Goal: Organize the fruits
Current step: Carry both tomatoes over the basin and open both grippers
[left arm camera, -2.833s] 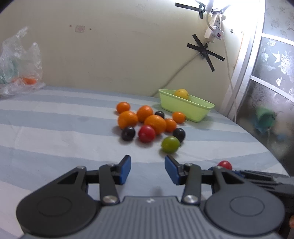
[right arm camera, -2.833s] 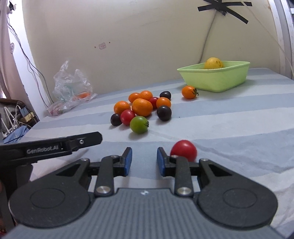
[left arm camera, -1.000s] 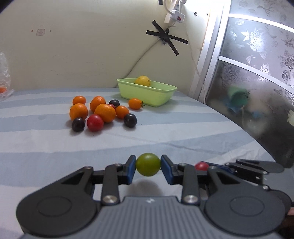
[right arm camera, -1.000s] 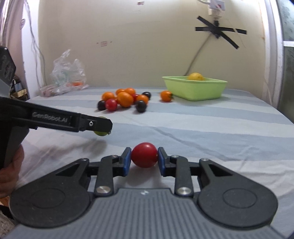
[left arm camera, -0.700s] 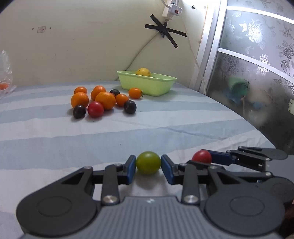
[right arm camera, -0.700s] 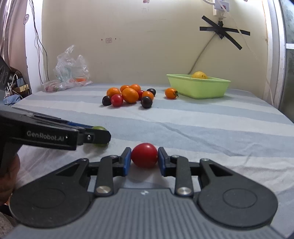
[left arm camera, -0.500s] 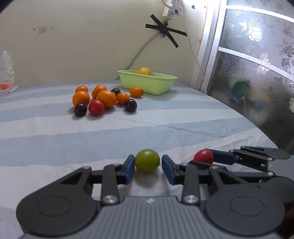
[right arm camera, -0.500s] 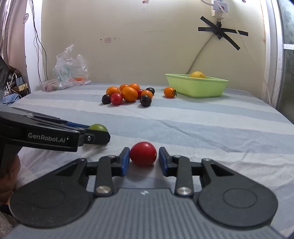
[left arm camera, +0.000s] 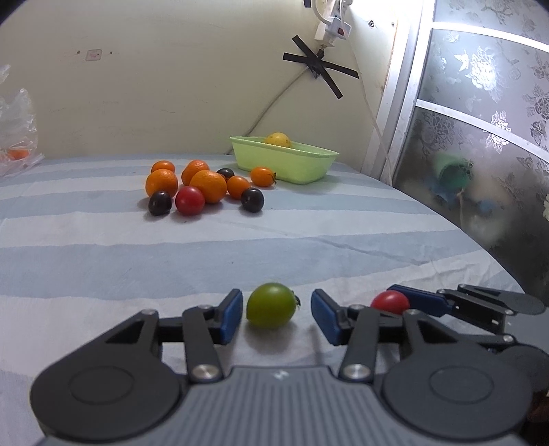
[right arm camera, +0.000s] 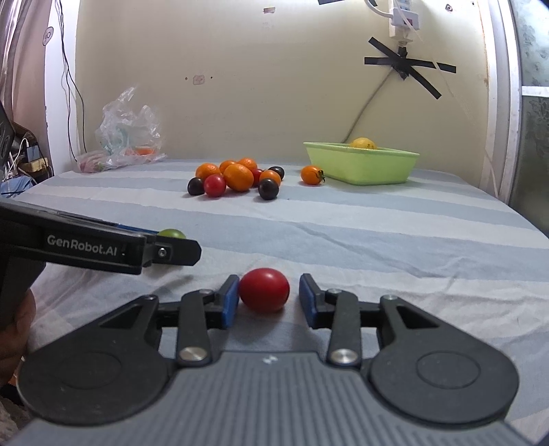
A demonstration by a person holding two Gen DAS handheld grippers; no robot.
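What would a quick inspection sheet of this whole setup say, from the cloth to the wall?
Surface: striped cloth, wrinkled.
Job's things: green tomato lies between the open jaws of the left gripper; red tomato lies between the open jaws of the right gripper. A fruit cluster of orange, dark and red pieces sits farther back, with one orange tomato beside the green tray, which holds a yellow fruit.
Clutter: plastic bag at the back left.
Grippers: both open, down by the cloth.
Cables: power strip with a taped cord on the wall; wires at left.
Surroundings: cream wall, patterned glass door.
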